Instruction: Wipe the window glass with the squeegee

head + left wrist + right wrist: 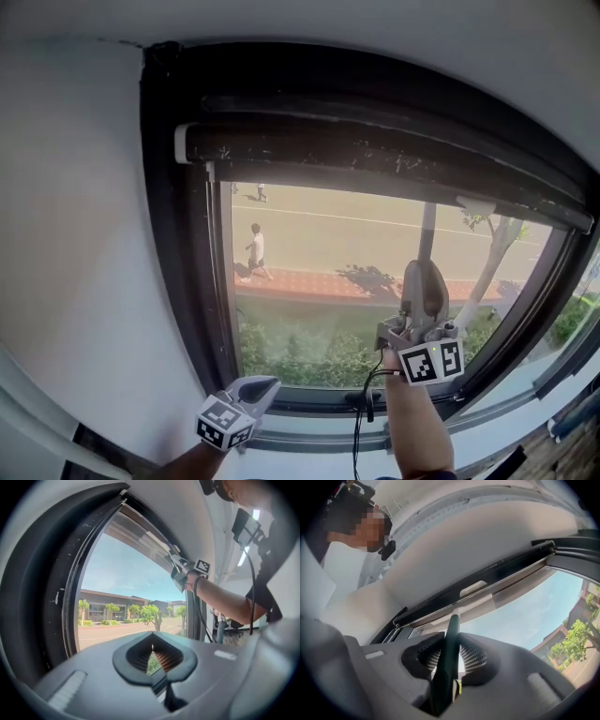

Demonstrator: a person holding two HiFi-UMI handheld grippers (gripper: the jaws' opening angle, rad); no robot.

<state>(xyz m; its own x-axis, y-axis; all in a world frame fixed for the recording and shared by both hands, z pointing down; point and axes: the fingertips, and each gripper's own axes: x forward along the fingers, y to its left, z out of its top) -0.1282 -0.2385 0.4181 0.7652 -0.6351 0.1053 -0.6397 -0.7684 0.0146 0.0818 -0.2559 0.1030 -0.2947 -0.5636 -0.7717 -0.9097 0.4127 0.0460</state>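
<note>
Right gripper view showed your right gripper (pixel 450 644) clamped on the dark-handled, pale-bladed squeegee (pixel 452 620), its blade above the jaws against the top of the clear window glass (pixel 525 613). Your left gripper (pixel 152 649) hung closed and empty, lower left of it.

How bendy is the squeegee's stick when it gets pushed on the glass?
Probably stiff: the squeegee handle runs straight from the right gripper to the top of the glass. Likely light, since it's thin. It might twist, gripped far from its blade.
</note>
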